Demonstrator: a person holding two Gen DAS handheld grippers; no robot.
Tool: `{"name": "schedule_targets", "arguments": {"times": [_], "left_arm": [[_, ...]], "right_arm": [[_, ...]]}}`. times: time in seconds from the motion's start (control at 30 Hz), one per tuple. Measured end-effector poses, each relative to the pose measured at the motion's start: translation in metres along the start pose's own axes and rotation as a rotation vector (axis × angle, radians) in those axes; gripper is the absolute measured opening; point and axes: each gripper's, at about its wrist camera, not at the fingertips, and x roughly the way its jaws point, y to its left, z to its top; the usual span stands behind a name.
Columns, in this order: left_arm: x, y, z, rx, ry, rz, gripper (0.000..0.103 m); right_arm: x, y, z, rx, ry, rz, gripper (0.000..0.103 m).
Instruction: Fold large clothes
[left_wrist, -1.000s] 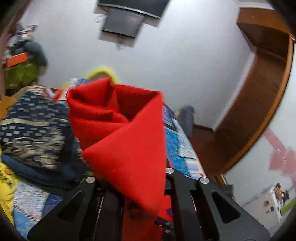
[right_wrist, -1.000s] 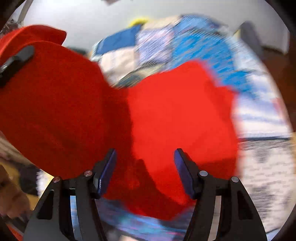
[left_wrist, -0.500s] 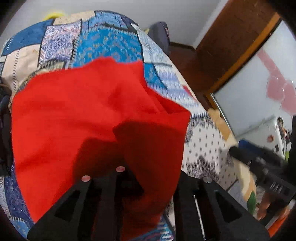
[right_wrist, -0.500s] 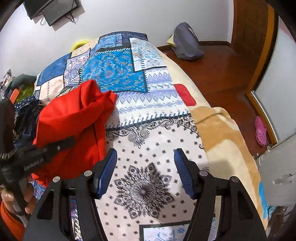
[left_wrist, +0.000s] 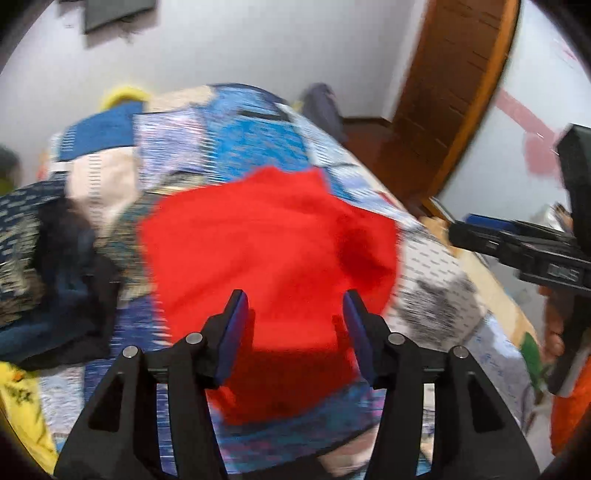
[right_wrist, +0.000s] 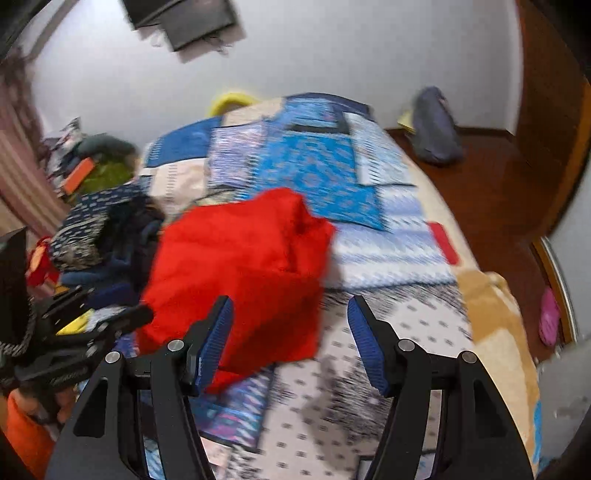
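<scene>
A red garment (left_wrist: 266, 254) lies bunched in a loose heap on the patchwork bedspread (left_wrist: 236, 144); it also shows in the right wrist view (right_wrist: 240, 266). My left gripper (left_wrist: 293, 321) is open and empty, just above the garment's near edge. My right gripper (right_wrist: 290, 332) is open and empty, over the bed at the garment's right side. The right gripper also appears at the right edge of the left wrist view (left_wrist: 517, 243), and the left gripper at the left edge of the right wrist view (right_wrist: 74, 332). Both views are motion-blurred.
A pile of dark blue patterned clothes (left_wrist: 40, 258) lies left of the red garment, also in the right wrist view (right_wrist: 99, 229). A grey bag (right_wrist: 434, 129) sits on the wooden floor by the wall. A wooden door (left_wrist: 458, 74) stands to the right.
My left gripper has let go of the red garment and opened; the garment now lies on the bed. Both grippers have drawn back and tilted up.
</scene>
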Motion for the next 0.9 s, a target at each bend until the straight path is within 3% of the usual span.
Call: {"name": "schedule_targets", "arguments": {"times": [0.1, 0.2, 0.4, 0.6, 0.7, 0.9], "left_arm": [[0.004, 0.036, -0.005, -0.07, 0.008, 0.064, 0.054], [0.021, 0.06, -0.012, -0.136, 0.054, 0.071, 0.054], [0.048, 0.067, -0.036, -0.142, 0.131, 0.06, 0.062], [0.053, 0.067, -0.049, -0.146, 0.093, 0.084, 0.066], [0.054, 0.066, -0.054, -0.136, 0.089, 0.088, 0.066], [0.047, 0.059, -0.066, -0.137, 0.077, 0.115, 0.075]], "right_arm": [[0.014, 0.025, 0.008, -0.044, 0.003, 0.032, 0.06], [0.032, 0.046, 0.012, -0.078, 0.003, 0.048, 0.06], [0.072, 0.058, 0.007, -0.115, 0.073, 0.027, 0.06], [0.106, 0.014, -0.014, -0.047, 0.183, -0.066, 0.06], [0.111, -0.018, -0.026, 0.045, 0.238, -0.031, 0.06], [0.098, -0.049, -0.049, 0.106, 0.223, -0.031, 0.065]]}}
